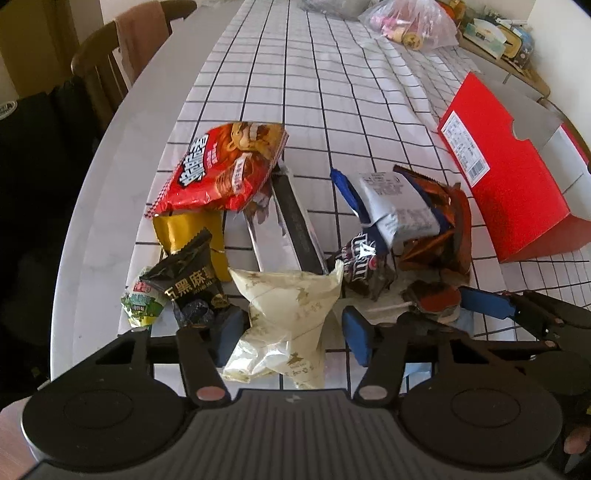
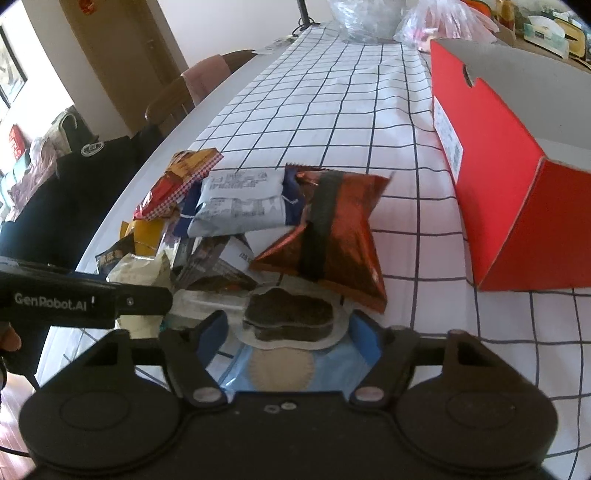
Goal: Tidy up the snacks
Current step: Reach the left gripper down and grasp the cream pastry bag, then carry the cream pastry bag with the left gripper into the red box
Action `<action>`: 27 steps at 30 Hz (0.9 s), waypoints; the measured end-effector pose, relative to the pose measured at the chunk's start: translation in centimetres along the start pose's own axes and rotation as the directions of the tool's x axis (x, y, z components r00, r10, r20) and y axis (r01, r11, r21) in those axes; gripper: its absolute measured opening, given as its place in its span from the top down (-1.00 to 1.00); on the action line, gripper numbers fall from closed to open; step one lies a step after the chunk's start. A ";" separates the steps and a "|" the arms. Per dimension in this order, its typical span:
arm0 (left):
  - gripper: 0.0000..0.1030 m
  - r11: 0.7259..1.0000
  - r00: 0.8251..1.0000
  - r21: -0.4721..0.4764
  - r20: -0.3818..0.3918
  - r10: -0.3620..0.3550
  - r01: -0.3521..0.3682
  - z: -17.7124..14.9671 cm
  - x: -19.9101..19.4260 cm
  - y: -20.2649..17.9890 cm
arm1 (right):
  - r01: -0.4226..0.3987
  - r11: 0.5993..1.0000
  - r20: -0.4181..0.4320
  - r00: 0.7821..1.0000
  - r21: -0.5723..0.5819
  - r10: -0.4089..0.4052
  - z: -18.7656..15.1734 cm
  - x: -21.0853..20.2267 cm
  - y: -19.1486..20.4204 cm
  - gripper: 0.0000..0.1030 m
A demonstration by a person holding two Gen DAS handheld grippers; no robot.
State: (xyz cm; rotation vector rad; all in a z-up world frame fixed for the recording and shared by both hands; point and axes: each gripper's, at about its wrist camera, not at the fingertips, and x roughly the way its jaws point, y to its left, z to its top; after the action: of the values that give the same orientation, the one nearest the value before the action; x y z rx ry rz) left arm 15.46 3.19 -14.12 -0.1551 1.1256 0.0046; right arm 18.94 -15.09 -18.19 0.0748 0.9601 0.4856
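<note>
A pile of snack packets lies on the checked tablecloth (image 1: 332,110). My left gripper (image 1: 293,334) points down at a cream packet (image 1: 288,306), its blue pads (image 1: 229,332) on either side of it with a small gap showing, so it is open. A black sesame packet (image 1: 192,280) lies just left of it. My right gripper (image 2: 288,332) straddles a dark snack in a clear blister on a blue wrapper (image 2: 288,314); its pads stand beside the blister's rim without visibly squeezing it. A copper bag (image 2: 332,240) and a grey-white packet (image 2: 240,206) lie just beyond.
An open red box (image 2: 517,206) stands on the right of the table, its opening facing up. A red noodle packet (image 1: 225,173), a gold packet (image 1: 184,229) and a silver bar (image 1: 284,221) fill the pile's left. Plastic bags (image 1: 410,26) sit far back. Chairs (image 1: 107,62) line the left edge.
</note>
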 end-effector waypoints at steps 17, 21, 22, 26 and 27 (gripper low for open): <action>0.34 0.999 1.000 -0.040 0.014 -0.018 0.019 -0.3 -1.0 0.7 | 0.031 0.999 0.055 0.998 0.042 -0.033 -0.5 -1.9 0.0 -0.31; 0.34 0.999 0.999 -0.047 0.025 -0.026 0.027 -0.8 -1.8 0.8 | 0.045 0.998 0.072 0.996 0.049 -0.048 -0.8 -3.2 0.1 -0.31; 0.35 0.998 0.999 -0.049 0.026 -0.027 0.028 -1.0 -2.0 0.8 | 0.048 0.997 0.078 0.996 0.055 -0.052 -0.9 -3.6 0.1 -0.31; 0.35 0.998 0.998 -0.050 0.037 -0.041 0.043 -1.5 -3.2 0.6 | 0.059 0.996 0.107 0.992 0.070 -0.066 -1.4 -5.3 0.2 -0.31; 0.35 0.998 0.998 -0.048 0.039 -0.043 0.045 -1.5 -3.5 0.6 | 0.062 0.995 0.114 0.991 0.074 -0.070 -1.5 -5.7 0.3 -0.31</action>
State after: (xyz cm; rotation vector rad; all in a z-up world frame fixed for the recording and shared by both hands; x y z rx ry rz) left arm 12.52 3.82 -11.71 -0.2229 1.0844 -0.0043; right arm 14.94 -17.49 -14.57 0.1326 0.8622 0.3821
